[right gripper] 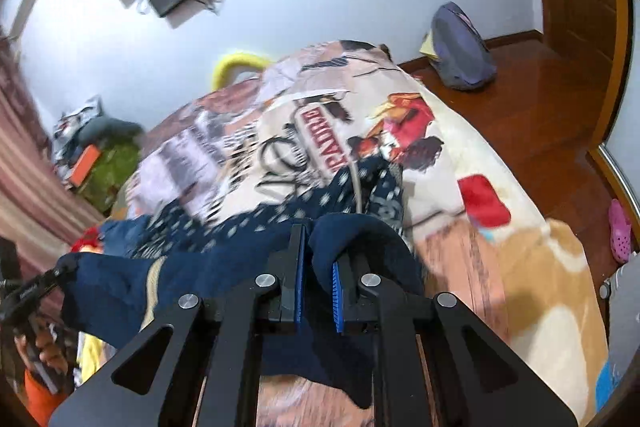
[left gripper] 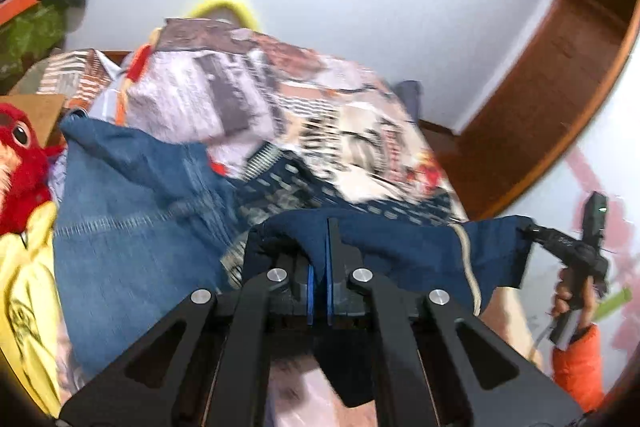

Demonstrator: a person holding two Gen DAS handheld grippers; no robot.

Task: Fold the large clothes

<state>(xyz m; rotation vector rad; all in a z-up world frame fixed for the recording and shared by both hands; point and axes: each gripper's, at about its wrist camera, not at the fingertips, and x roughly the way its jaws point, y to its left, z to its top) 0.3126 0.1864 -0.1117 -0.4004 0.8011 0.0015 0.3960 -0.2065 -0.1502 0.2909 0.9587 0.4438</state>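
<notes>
A dark navy garment [left gripper: 416, 247] with a pale side stripe hangs stretched between both grippers above the bed. My left gripper [left gripper: 320, 259] is shut on one end of it, cloth pinched between the blue pads. My right gripper [right gripper: 319, 259] is shut on the other end [right gripper: 352, 239], cloth bunched between the jaws. The right gripper also shows in the left wrist view [left gripper: 532, 229], at the garment's far corner. A navy dotted garment [right gripper: 280, 215] and blue jeans [left gripper: 132, 211] lie on the bed behind.
The bed carries a printed patchwork cover [right gripper: 400, 131]. A red plush toy [left gripper: 20, 163] and a yellow cloth [left gripper: 28, 299] lie at its left. A wooden floor [right gripper: 540, 115] with a grey bag [right gripper: 460, 47] and a pink shoe [right gripper: 620, 235] is at the right.
</notes>
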